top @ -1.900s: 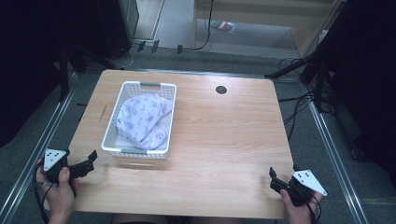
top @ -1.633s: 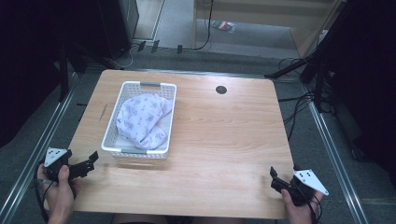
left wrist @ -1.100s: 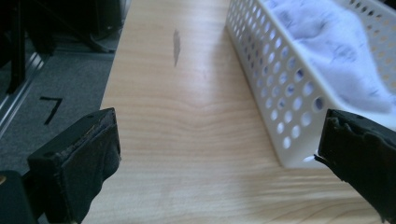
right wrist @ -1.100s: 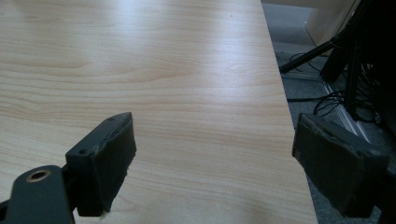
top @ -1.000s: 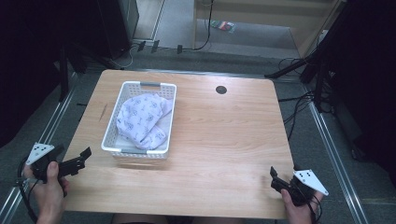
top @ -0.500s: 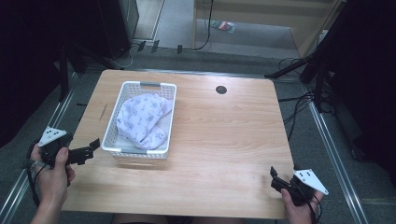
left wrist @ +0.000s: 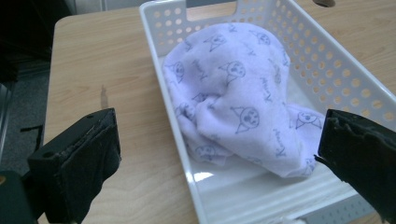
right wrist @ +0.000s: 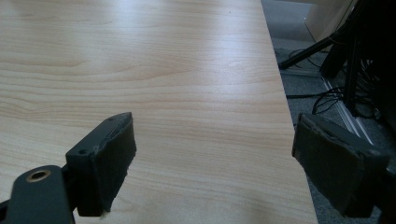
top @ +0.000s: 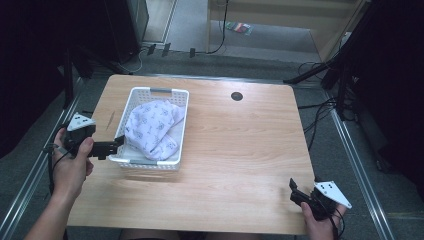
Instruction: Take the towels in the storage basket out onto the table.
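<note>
Cloth (left wrist: 238,98) with little faces is piled in the white basket (left wrist: 327,70) on the surface (top: 240,150). The left gripper (top: 112,146) is held at the basket's near corner, fingers (left wrist: 77,168) spread wide, the cloth seen between them, untouched. The right gripper (top: 296,192) is held wide too, well apart.

**Desk carrying one white basket**

A light wooden desk (top: 240,150) is standing on a grey floor (top: 185,30), with a round dark cable hole (top: 236,96) showing in its far part. A white perforated basket (top: 181,127) is sitting directly on the desk, just in front of the left hand-held gripper (top: 111,147), whose parted jaws are reaching its near corner. A short dark mark (left wrist: 103,95) is showing on the wood, to the left of that gripper's jaws in the left gripper view. Bare wood grain is stretching ahead of the right hand-held gripper (top: 296,191), which is hovering at the desk's near right corner with its jaws spread.
</note>
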`<state>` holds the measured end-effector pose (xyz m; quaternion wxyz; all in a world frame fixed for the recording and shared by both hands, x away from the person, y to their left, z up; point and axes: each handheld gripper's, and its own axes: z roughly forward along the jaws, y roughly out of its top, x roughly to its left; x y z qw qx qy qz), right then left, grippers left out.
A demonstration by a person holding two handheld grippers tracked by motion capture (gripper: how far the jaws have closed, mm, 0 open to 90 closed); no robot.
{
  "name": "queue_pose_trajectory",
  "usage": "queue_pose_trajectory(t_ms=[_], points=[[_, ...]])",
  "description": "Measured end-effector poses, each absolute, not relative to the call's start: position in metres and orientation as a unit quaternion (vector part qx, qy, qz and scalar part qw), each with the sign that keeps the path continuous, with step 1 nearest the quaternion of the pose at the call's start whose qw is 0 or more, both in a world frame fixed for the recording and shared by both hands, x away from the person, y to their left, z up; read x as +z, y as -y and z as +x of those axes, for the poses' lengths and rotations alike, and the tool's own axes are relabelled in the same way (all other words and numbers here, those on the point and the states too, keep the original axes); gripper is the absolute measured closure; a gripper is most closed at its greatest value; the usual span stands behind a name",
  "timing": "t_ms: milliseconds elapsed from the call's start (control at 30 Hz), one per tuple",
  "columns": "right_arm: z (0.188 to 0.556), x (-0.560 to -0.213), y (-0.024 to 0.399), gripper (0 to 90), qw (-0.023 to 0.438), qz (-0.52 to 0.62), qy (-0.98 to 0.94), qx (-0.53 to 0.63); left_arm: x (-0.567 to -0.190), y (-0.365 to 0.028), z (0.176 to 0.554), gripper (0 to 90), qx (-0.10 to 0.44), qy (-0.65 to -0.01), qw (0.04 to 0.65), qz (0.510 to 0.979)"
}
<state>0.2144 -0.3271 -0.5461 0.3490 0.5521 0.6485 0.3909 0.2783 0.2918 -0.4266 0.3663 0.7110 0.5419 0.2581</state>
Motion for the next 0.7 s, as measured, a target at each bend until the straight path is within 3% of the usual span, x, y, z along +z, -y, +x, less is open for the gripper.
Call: queue_pose_trajectory(t_ms=[167, 700], points=[[0.215, -0.546, 0.327, 13.6, 0.348, 0.553, -0.649, 0.391, -0.419, -0.284, 0.296, 0.0, 0.263, -0.538, 0.358, 0.716], [0.215, -0.546, 0.327, 13.6, 0.347, 0.552, -0.649, 0.392, -0.418, -0.256, 0.358, 0.0, 0.199, -0.524, 0.329, 0.76]])
